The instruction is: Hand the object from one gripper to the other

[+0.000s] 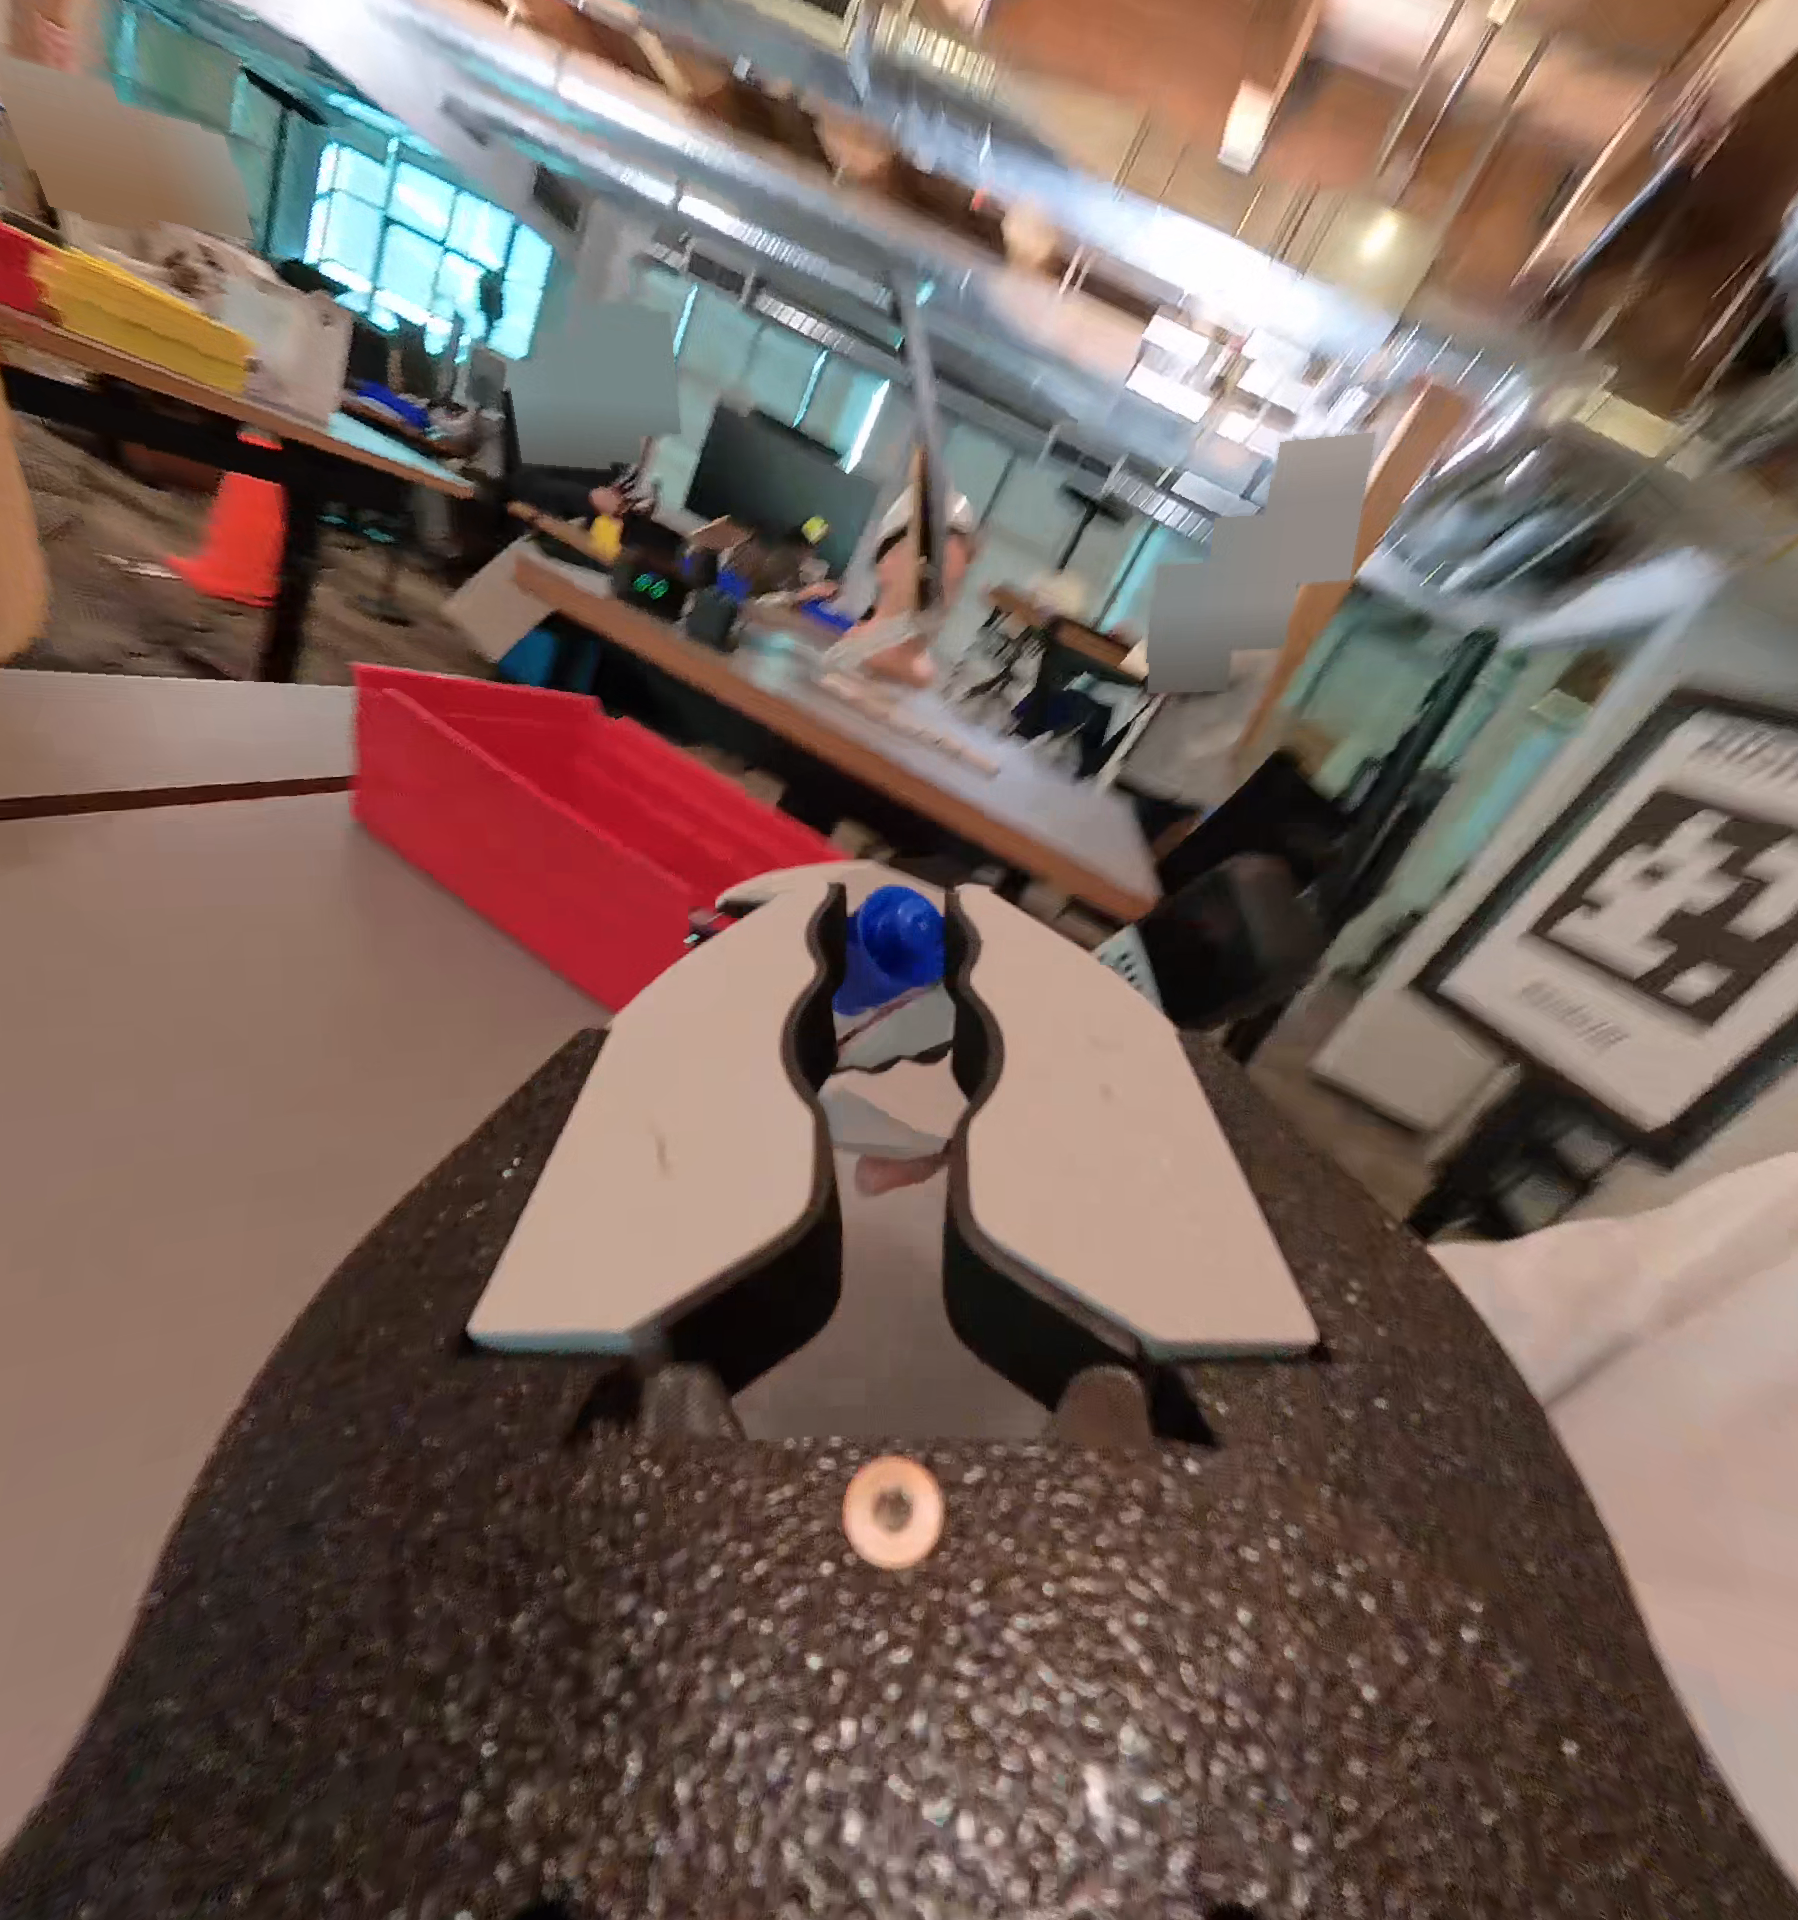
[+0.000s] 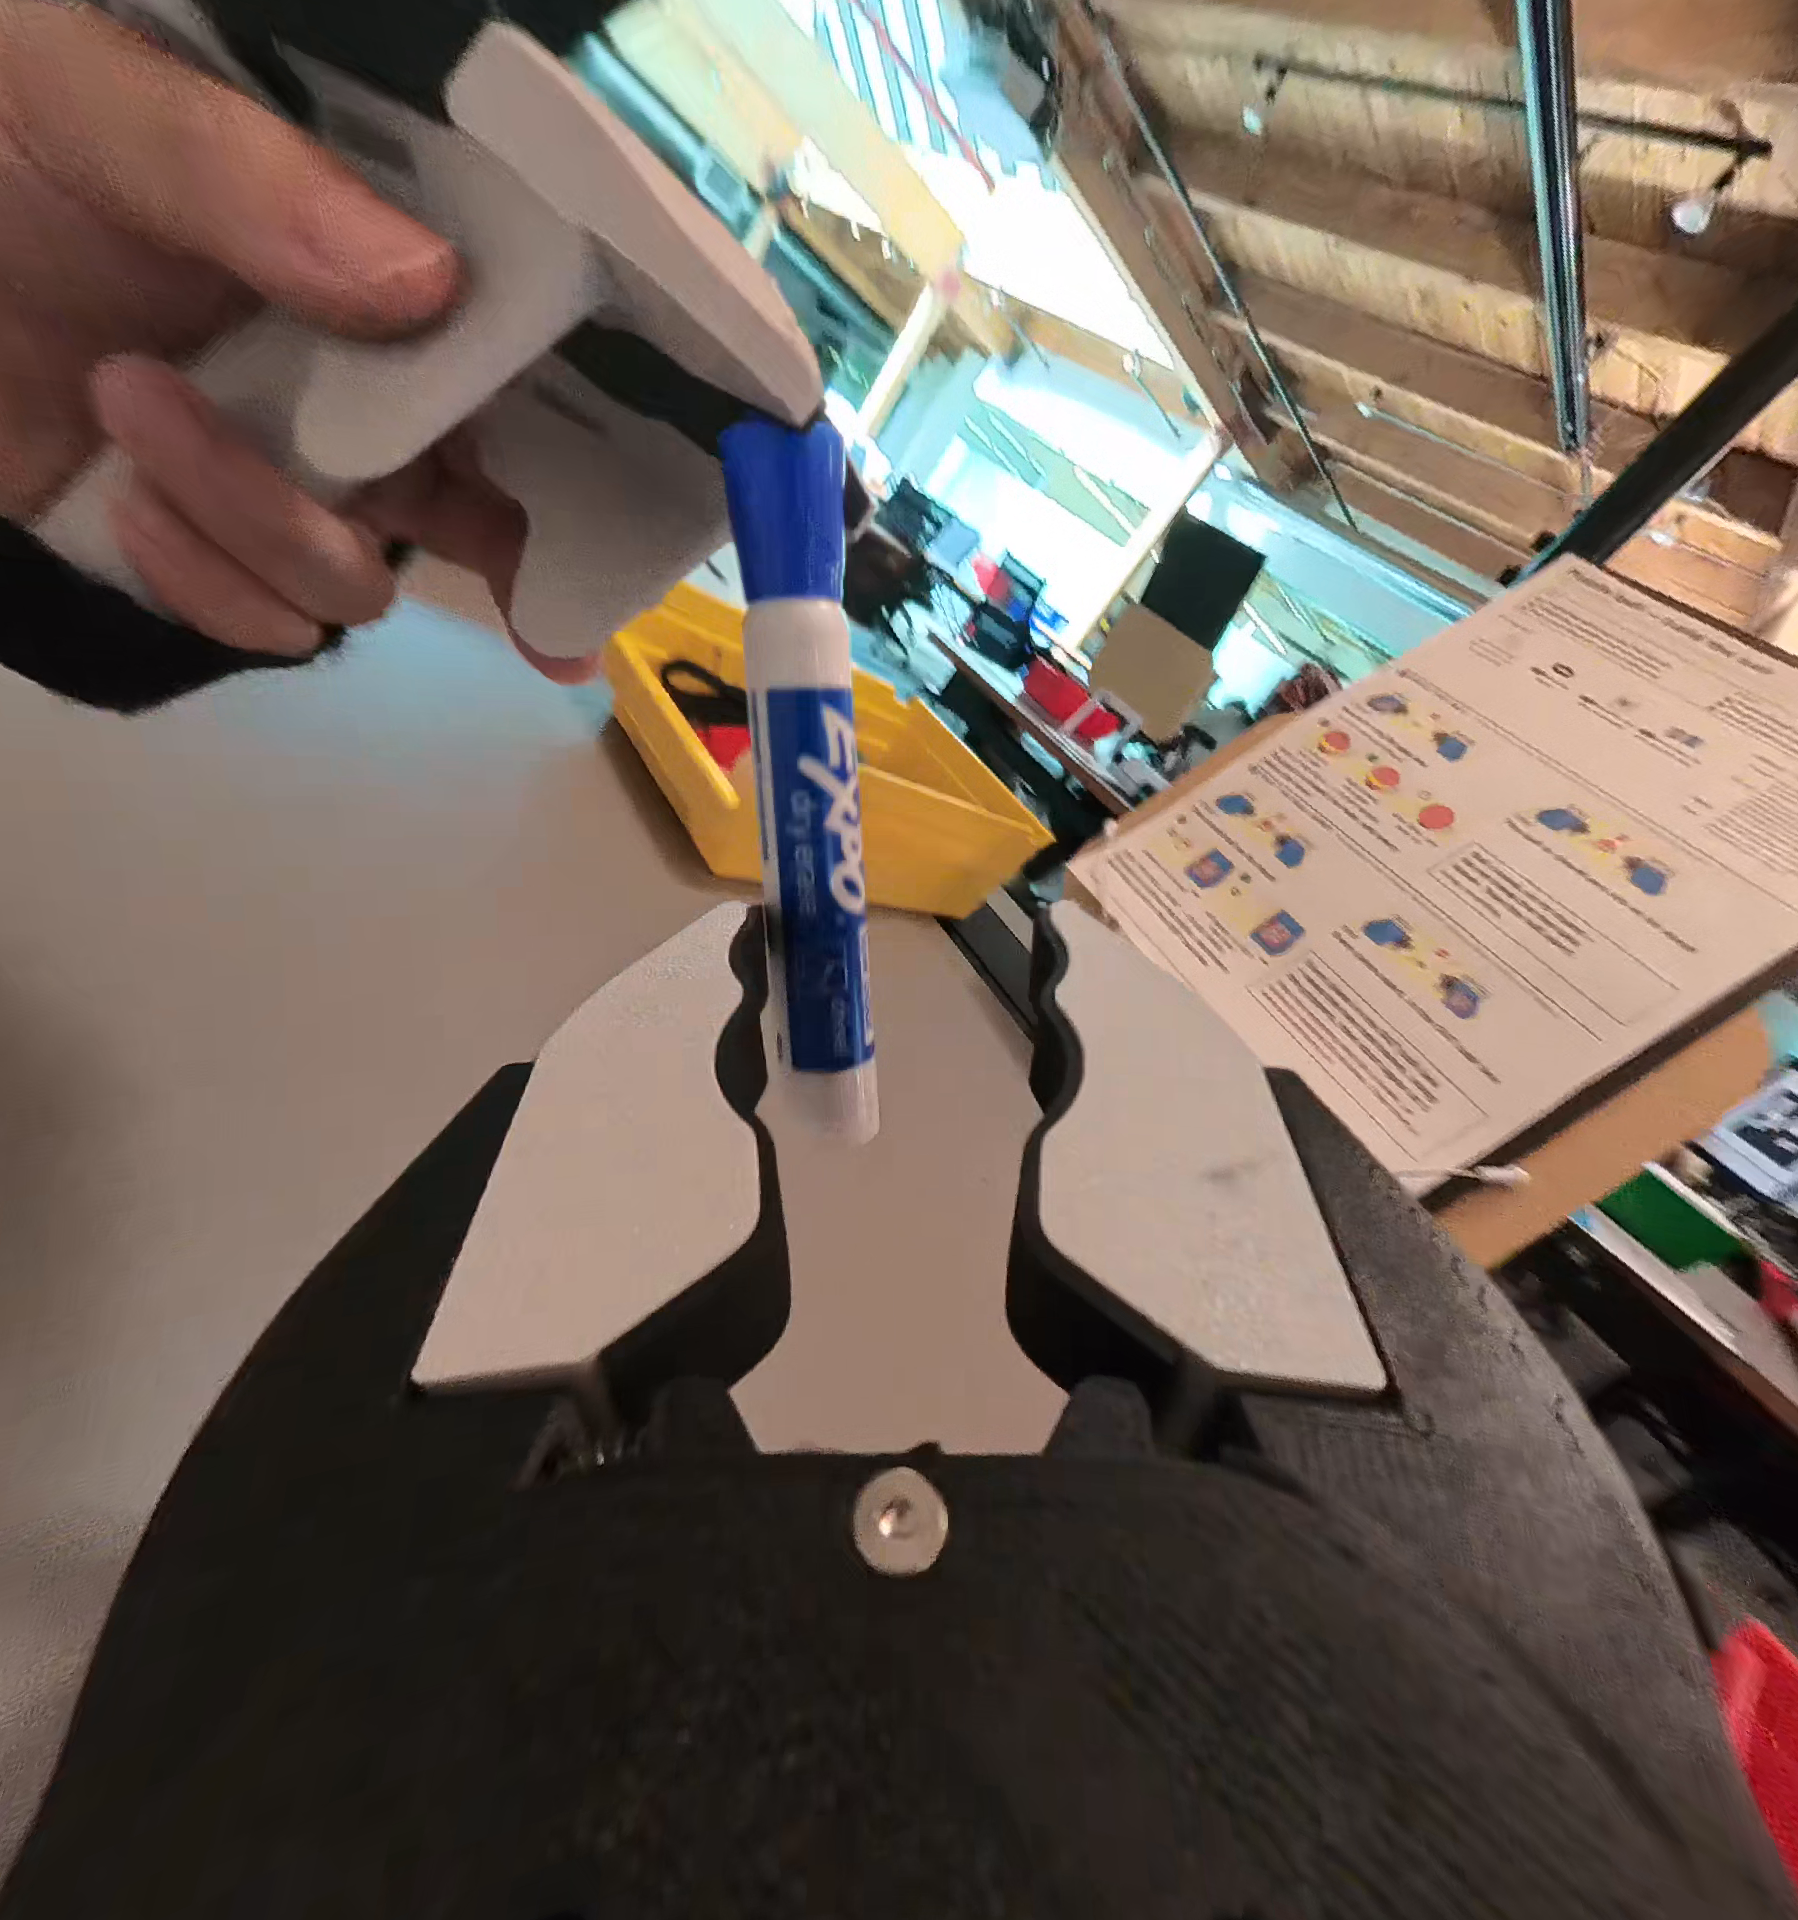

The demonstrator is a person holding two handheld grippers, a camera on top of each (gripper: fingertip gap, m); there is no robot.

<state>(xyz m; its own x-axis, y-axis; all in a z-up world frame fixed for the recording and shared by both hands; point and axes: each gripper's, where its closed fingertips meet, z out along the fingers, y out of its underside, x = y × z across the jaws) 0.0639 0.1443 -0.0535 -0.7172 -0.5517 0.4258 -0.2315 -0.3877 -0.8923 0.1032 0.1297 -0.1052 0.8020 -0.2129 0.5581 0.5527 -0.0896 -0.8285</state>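
Note:
A blue and white dry-erase marker (image 2: 807, 790) hangs upright in the air above the table. My left gripper (image 2: 783, 414), held by a person's hand (image 2: 147, 312), is shut on the marker's blue cap end from the upper left. In the left wrist view the left gripper (image 1: 890, 914) has its jaws closed on the blue cap (image 1: 890, 940). My right gripper (image 2: 895, 935) is open. The marker's lower white end sits between its fingers, close to the left finger (image 2: 646, 1091); I cannot tell if they touch.
A red bin (image 1: 542, 810) stands on the grey table (image 1: 147, 1039). A yellow bin (image 2: 926, 810) with small items sits at the table's far edge. A tilted board with an instruction sheet (image 2: 1446, 852) stands to the right. Other work tables fill the background. The left gripper's tips are roughly 7 cm from the right gripper's.

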